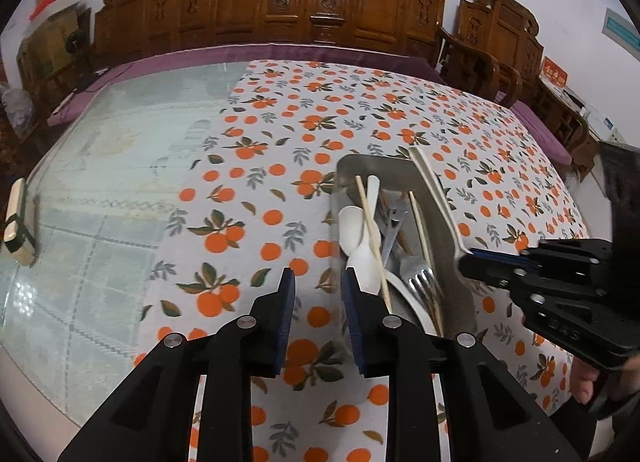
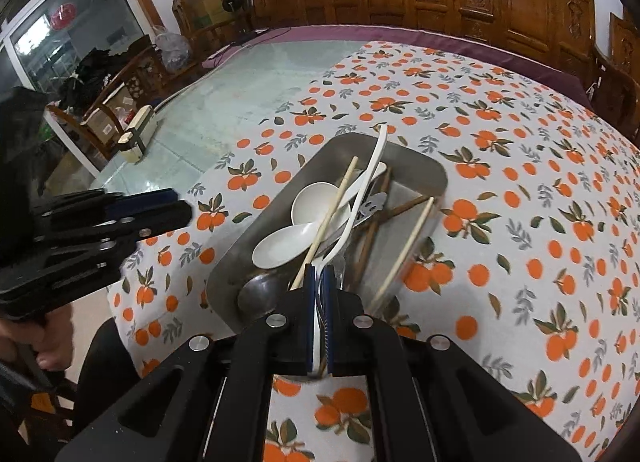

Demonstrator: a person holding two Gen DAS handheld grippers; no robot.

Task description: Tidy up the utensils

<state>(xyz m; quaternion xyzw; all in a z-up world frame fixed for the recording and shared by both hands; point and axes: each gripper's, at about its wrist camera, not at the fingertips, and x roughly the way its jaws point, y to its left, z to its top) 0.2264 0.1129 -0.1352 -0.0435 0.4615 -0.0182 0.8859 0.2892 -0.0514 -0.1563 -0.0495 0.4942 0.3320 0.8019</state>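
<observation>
A steel tray (image 2: pixel 416 166) on the orange-print cloth holds white spoons (image 2: pixel 316 200), a metal spoon (image 2: pixel 258 294), pale and brown chopsticks (image 2: pixel 408 250) and a fork (image 1: pixel 422 282). My right gripper (image 2: pixel 319 274) is shut on the edge of a white plate (image 2: pixel 374 166) and holds it on edge over the tray; in the left wrist view it (image 1: pixel 468 260) grips the plate (image 1: pixel 434 190) at the tray's right side. My left gripper (image 1: pixel 318 282) is open and empty at the tray's (image 1: pixel 352 166) near left corner, and shows at the left of the right wrist view (image 2: pixel 176 204).
The orange-print cloth (image 1: pixel 280 134) covers the right part of a glass-topped table (image 1: pixel 120 134). A cream and black box (image 1: pixel 18 218) stands near the left table edge. Carved wooden chairs (image 1: pixel 280 2) line the far side.
</observation>
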